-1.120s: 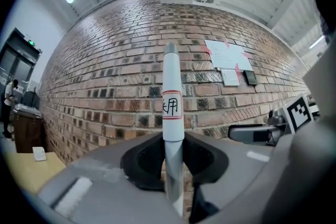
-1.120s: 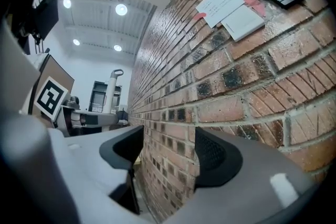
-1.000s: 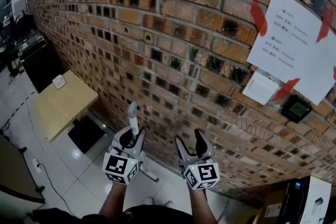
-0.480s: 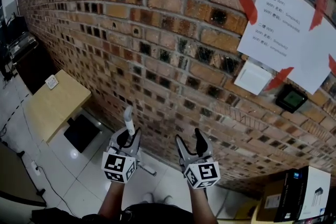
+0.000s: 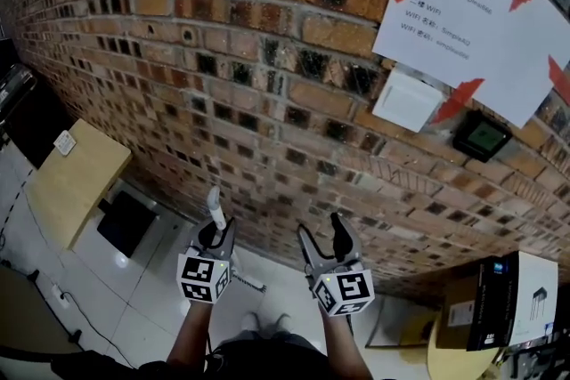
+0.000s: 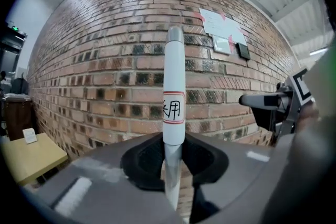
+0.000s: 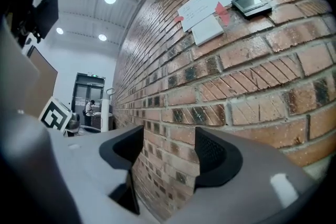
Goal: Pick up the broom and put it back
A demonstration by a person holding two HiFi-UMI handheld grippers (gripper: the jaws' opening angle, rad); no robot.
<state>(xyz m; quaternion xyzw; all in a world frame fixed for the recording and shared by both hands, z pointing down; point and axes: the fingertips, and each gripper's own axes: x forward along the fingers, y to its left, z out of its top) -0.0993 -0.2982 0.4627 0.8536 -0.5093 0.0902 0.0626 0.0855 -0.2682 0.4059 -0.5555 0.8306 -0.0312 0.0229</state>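
Observation:
The broom's white handle [image 5: 214, 204] stands upright out of my left gripper [image 5: 217, 233], which is shut on it. In the left gripper view the handle [image 6: 172, 86] rises between the dark pads, with a red-framed label on it and a grey tip on top. A lower part of the broom [image 5: 250, 283] shows near the floor by the wall. My right gripper [image 5: 324, 238] hovers to the right at about the same height, shut and empty, close to the brick wall [image 5: 267, 58]. From the left gripper view the right gripper [image 6: 265, 101] shows at the right edge.
Paper notices [image 5: 463, 4] are taped to the wall with red tape, above a white box [image 5: 405, 101] and a small black device [image 5: 482, 136]. A wooden table [image 5: 71, 182] stands at the left, and cardboard boxes [image 5: 499, 303] at the lower right. White tiled floor [image 5: 151, 298] lies below.
My left gripper has sunk with the broom, so the handle tip sits lower against the wall. The right gripper has shifted slightly. The notices have slid upward in view.

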